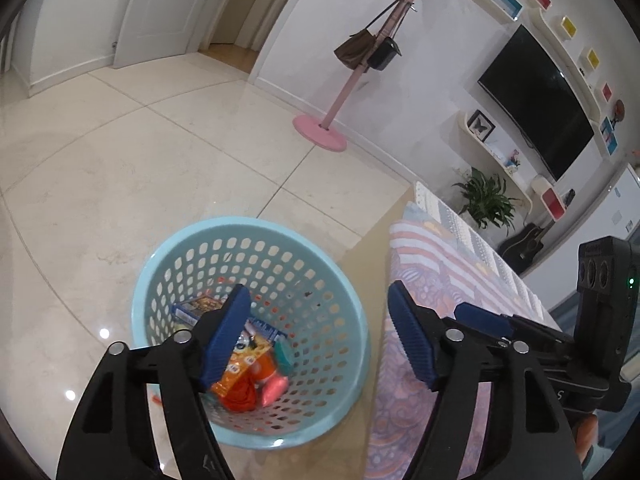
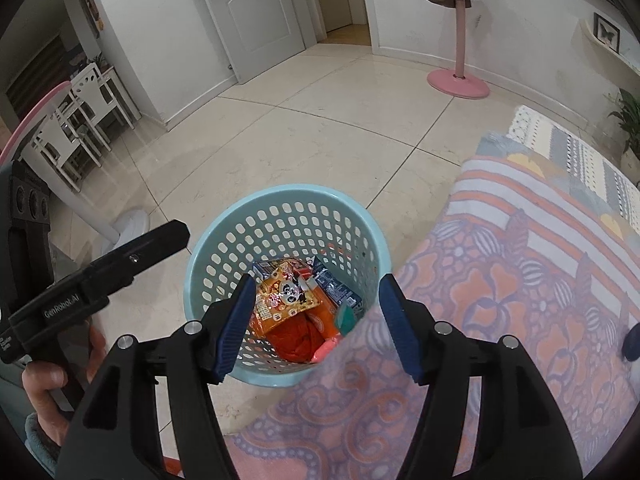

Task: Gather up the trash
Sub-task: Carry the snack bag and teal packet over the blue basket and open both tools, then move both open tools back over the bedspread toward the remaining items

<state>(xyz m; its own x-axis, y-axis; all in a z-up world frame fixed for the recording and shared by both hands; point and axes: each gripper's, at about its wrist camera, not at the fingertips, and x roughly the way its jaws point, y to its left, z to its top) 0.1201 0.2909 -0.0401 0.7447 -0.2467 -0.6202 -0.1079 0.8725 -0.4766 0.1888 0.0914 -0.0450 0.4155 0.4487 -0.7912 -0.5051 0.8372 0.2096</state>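
Note:
A light blue perforated basket [image 1: 248, 240] [image 2: 280, 204] stands on the tiled floor beside a cloth-covered table. Inside it lies trash: an orange snack wrapper [image 2: 288, 296] [image 1: 240, 372], a crumpled red bag [image 2: 298, 338] [image 1: 240, 396], small blue cartons [image 2: 338, 290] [image 1: 192, 308] and a pink piece [image 1: 276, 386]. My left gripper [image 1: 320, 336] hangs open above the basket's right side with nothing between its pads. My right gripper [image 2: 318, 322] is open over the basket too, empty. The right gripper's blue fingers [image 1: 480, 316] show at the right of the left wrist view.
A patterned pink and orange cloth [image 2: 500, 280] [image 1: 432, 264] covers the table edge right next to the basket. A pink coat stand [image 1: 332, 120] [image 2: 460, 76] with bags stands by the wall. White chairs [image 2: 80, 120] are at the left, a potted plant [image 1: 486, 196] and a TV [image 1: 540, 100] at the right.

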